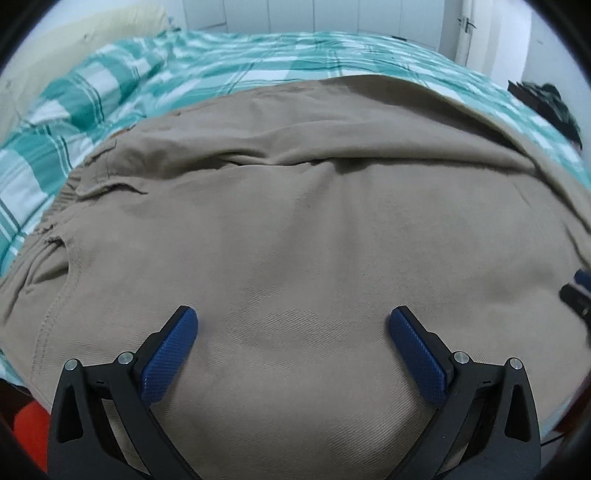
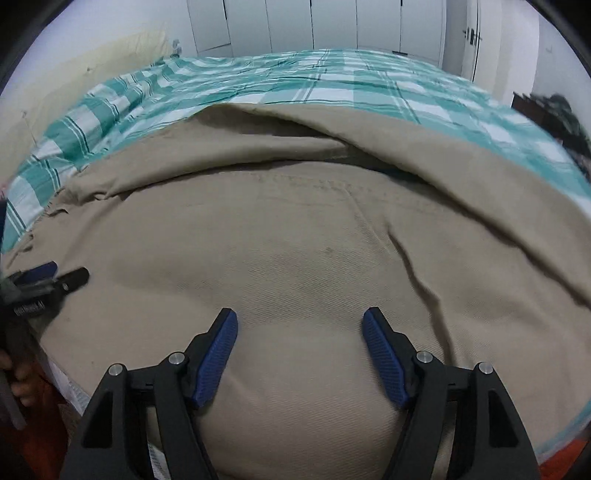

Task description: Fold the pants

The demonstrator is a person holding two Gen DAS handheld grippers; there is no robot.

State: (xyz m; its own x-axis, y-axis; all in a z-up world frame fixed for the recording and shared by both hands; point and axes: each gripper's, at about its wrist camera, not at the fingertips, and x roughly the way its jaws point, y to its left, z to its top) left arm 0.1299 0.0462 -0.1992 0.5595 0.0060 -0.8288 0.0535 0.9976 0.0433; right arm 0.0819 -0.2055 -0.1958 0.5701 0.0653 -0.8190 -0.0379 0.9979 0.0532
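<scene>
Tan pants (image 1: 295,229) lie spread on a bed, with the elastic waistband at the left of the left wrist view. They fill the right wrist view too (image 2: 295,236), where a leg edge folds across the far side. My left gripper (image 1: 293,317) is open just above the cloth near the front edge, holding nothing. My right gripper (image 2: 300,321) is open over the cloth, holding nothing. The left gripper also shows at the left edge of the right wrist view (image 2: 55,277), and the right gripper at the right edge of the left wrist view (image 1: 576,291).
A green and white checked bed sheet (image 1: 110,85) covers the bed (image 2: 332,81) beyond the pants. White wardrobe doors (image 2: 314,26) stand behind. Dark clothing (image 1: 550,103) lies at the bed's right side. A cream pillow (image 1: 74,33) sits at the far left.
</scene>
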